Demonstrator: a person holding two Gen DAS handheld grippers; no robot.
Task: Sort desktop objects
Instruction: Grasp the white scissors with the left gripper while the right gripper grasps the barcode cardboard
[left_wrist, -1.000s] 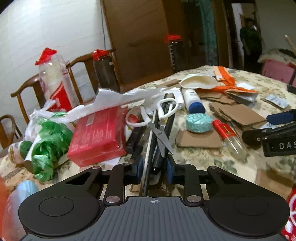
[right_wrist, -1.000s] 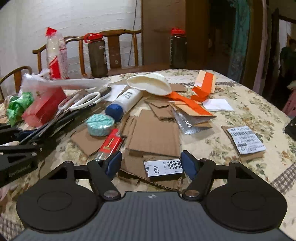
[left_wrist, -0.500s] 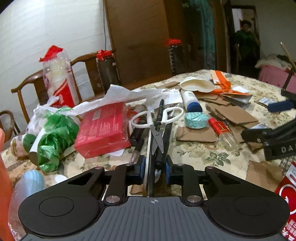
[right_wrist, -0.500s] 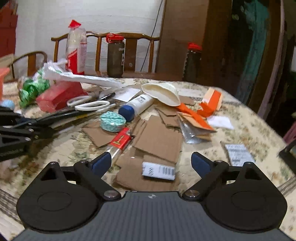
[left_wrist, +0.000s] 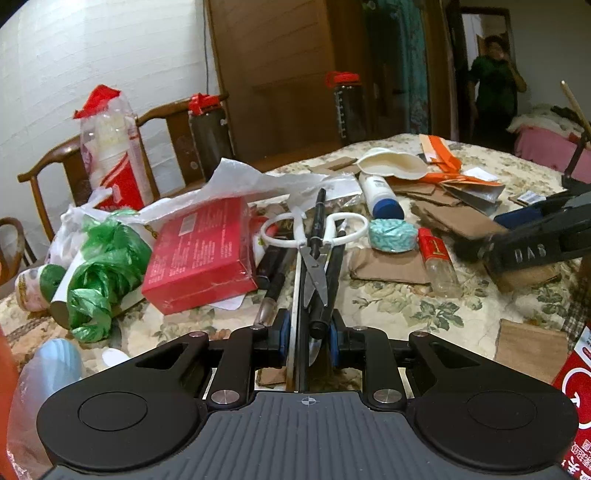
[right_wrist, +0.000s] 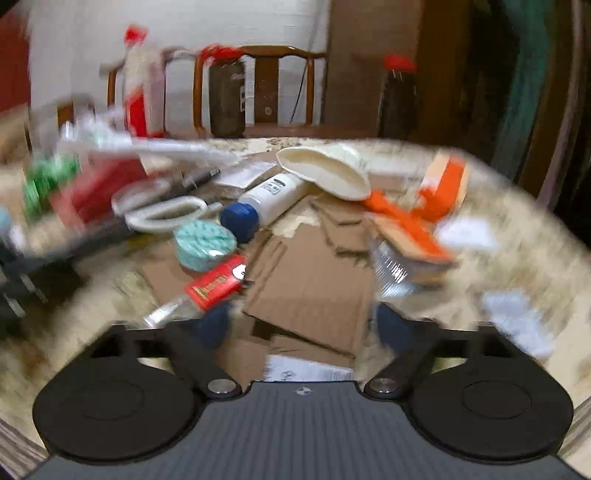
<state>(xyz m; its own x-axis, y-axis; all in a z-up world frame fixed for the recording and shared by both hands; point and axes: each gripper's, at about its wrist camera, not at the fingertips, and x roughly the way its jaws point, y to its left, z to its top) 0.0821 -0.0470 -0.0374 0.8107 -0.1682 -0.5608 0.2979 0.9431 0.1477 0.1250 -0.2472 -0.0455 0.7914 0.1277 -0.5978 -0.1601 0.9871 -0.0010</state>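
Note:
My left gripper is shut on a bundle of stationery: white-handled scissors, black pens and a thin white strip, all pointing away over the table. My right gripper hangs low over a stack of brown cardboard pieces. Its jaws are closing with the cardboard's near edge between them, and I see no pad pressing on it. The right wrist view is motion-blurred. Beside its left finger lies a glass bottle with a red label, and behind that a teal tape roll.
On the floral tablecloth lie a white tube with a blue cap, a cream dish, orange packaging, a red box and a green bag. Wooden chairs and dark bottles stand behind. A person stands in the doorway.
The right gripper's jaws opened wider, then narrowed, and it moved forward over the cardboard, so its view is blurred now. The left gripper kept its hold on the bundle and stayed nearly still.

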